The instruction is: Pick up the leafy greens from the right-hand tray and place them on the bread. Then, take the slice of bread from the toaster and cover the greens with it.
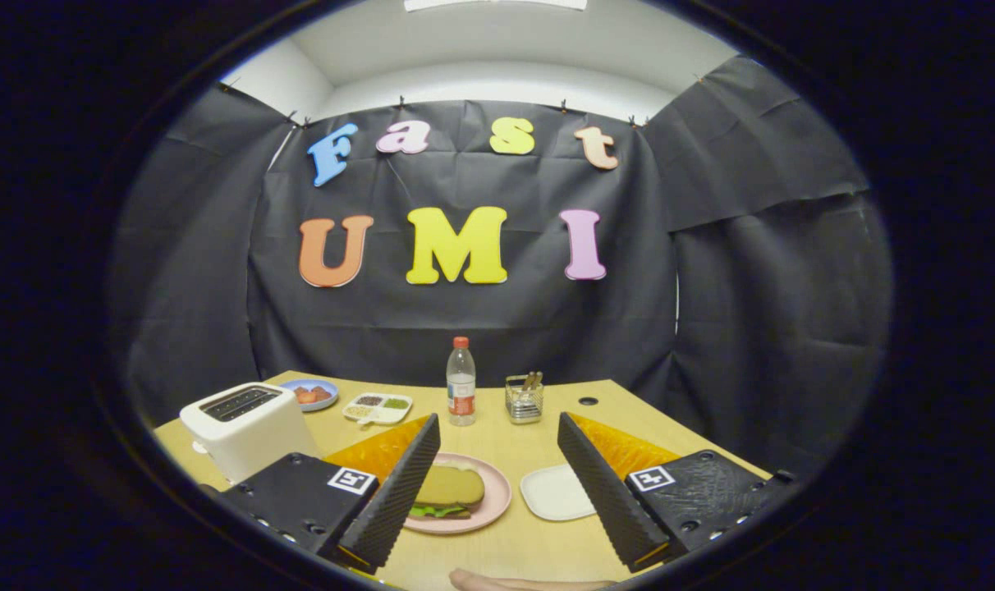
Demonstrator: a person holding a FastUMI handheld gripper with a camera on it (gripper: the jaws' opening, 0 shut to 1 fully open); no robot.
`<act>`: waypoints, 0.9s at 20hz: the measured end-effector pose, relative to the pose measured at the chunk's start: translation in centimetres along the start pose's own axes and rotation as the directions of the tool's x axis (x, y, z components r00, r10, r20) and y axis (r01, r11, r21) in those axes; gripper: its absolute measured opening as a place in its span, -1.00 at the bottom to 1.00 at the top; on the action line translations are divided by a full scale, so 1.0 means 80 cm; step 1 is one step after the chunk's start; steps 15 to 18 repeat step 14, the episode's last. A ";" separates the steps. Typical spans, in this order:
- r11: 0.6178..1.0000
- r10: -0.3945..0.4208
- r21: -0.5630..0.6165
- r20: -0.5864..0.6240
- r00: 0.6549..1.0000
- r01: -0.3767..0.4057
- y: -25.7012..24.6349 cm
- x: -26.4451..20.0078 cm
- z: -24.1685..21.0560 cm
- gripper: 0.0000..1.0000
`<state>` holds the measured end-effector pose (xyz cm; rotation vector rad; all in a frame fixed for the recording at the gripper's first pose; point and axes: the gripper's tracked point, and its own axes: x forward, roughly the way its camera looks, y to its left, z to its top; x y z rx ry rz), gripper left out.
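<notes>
Gripper (497, 492) spread wide, empty. Pink plate (495, 502) between fingers, nearer left finger, carries bread slice (451, 485) over greens (433, 510). White tray (553, 492) beside right finger. Toaster (247, 427) beyond left finger.

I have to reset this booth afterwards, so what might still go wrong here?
1. The top bread slice sits over the greens unpressed, and may slide off the pink plate.
2. The open gripper straddles the plate; swinging its left finger away might clip the sandwich or toaster.

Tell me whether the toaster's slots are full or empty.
Cannot tell for sure. The toaster shows dark slots with no bread sticking up; a bread slice tops the greens between the open gripper's fingers.
</notes>
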<state>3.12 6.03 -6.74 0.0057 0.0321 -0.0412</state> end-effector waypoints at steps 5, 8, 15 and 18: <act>0.997 0.035 -0.066 0.084 0.996 -0.029 0.001 -0.054 0.020 0.92; 0.995 0.071 -0.072 0.092 0.993 -0.064 0.010 -0.074 0.019 0.91; 0.998 0.057 -0.038 0.098 0.994 -0.054 0.000 -0.092 0.022 0.91; 0.998 0.057 -0.038 0.098 0.994 -0.054 0.000 -0.092 0.022 0.91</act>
